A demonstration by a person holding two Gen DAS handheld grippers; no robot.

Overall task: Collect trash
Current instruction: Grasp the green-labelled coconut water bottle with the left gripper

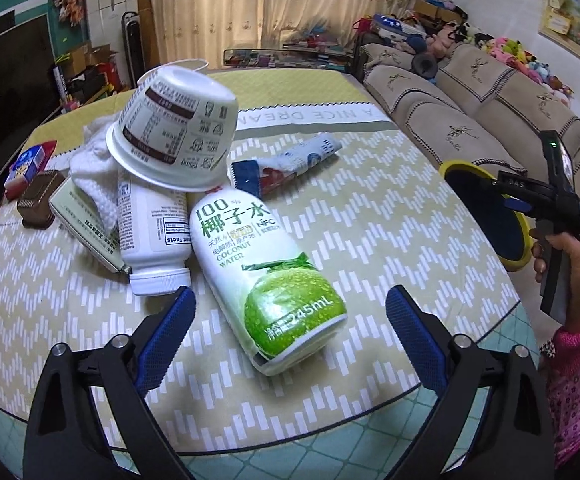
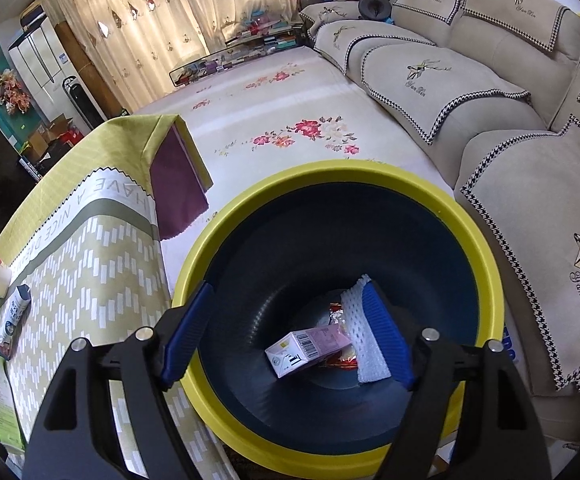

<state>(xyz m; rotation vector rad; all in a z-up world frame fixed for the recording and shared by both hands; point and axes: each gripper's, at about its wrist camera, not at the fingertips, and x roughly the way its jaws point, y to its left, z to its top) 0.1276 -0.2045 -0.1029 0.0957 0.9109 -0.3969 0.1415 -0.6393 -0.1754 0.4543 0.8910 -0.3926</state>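
Observation:
In the left wrist view my left gripper [image 1: 290, 312] is open, its blue fingers on either side of a green and white coconut water bottle [image 1: 266, 276] lying on the table. Behind it lie a white bottle [image 1: 152, 236], an upturned white cup [image 1: 178, 128], a white cloth [image 1: 90, 168] and a crumpled wrapper [image 1: 290, 160]. My right gripper [image 2: 290, 332] is open and empty above a dark blue bin with a yellow rim [image 2: 282, 188]. In the bin lie a small pink carton [image 2: 305, 348] and white foam netting [image 2: 361, 340]. The bin also shows in the left wrist view [image 1: 485, 216].
The table wears a yellow-green patterned cloth [image 1: 369, 220]. A brown box [image 1: 40, 200], a green carton [image 1: 82, 224] and a red and blue pack [image 1: 30, 164] lie at its left. A beige sofa [image 2: 509, 140] stands right of the bin, on a flowered rug [image 2: 290, 132].

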